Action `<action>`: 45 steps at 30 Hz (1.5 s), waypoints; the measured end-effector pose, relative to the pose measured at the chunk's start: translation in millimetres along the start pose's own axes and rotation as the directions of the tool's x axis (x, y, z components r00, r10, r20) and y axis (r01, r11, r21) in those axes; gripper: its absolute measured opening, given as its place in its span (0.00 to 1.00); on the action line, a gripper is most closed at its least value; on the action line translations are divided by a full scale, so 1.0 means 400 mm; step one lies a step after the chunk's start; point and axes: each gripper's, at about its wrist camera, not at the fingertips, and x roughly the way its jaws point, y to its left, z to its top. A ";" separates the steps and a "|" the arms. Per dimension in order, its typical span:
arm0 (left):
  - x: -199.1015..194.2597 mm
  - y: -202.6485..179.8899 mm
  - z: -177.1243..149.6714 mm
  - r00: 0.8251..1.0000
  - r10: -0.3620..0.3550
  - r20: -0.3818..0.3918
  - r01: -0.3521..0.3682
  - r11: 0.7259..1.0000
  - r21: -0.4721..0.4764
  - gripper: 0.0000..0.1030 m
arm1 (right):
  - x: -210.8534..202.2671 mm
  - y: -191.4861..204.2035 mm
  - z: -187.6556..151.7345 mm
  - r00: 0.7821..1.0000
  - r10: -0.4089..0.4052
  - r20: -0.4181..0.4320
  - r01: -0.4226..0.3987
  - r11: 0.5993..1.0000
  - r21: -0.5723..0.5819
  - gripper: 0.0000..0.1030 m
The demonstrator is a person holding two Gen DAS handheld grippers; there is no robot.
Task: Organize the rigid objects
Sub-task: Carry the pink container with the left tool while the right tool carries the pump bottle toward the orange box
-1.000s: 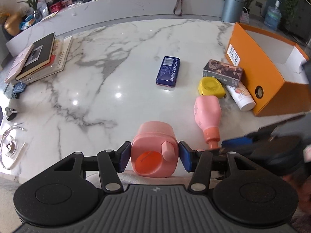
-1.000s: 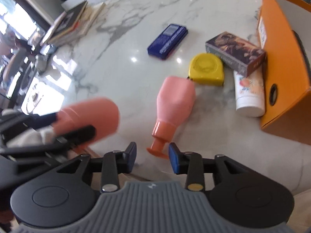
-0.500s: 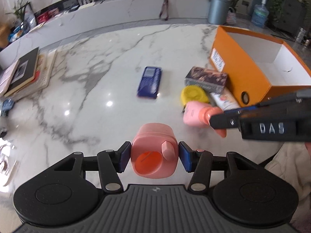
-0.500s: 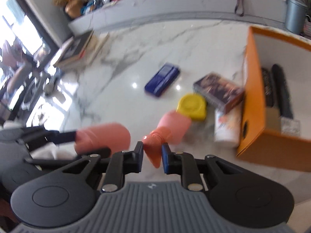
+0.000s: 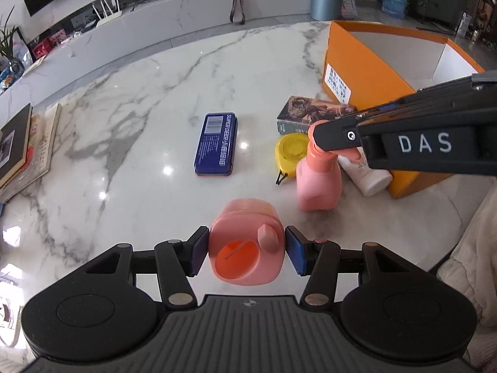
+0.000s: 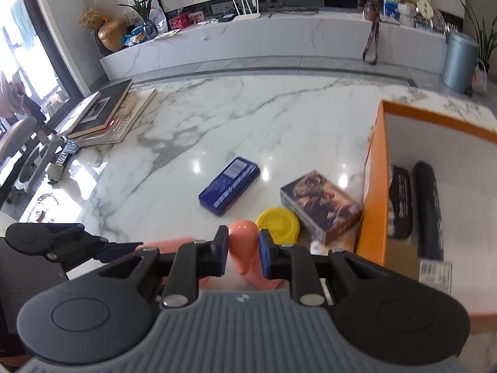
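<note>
My left gripper is shut on a pink jug with a round orange mouth, held low over the marble table. My right gripper is shut on the orange cap of a pink bottle. In the left wrist view that bottle hangs upright from the right gripper, its base just above the table, near a yellow tape measure. An orange box stands to the right.
A blue tin, a picture-printed card box and a white tube lie near the orange box. Two dark long items lie inside it. Stacked books sit at the table's left edge.
The right gripper closed on the lying pink bottle's cap and raised it until it hangs upright. The left gripper carried the pink jug to the right.
</note>
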 end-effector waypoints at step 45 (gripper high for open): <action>-0.108 -0.019 0.000 0.997 0.036 0.064 -0.029 0.992 -0.121 0.59 | -0.012 -0.034 -0.084 0.993 0.108 0.053 -0.104 0.992 -0.075 0.28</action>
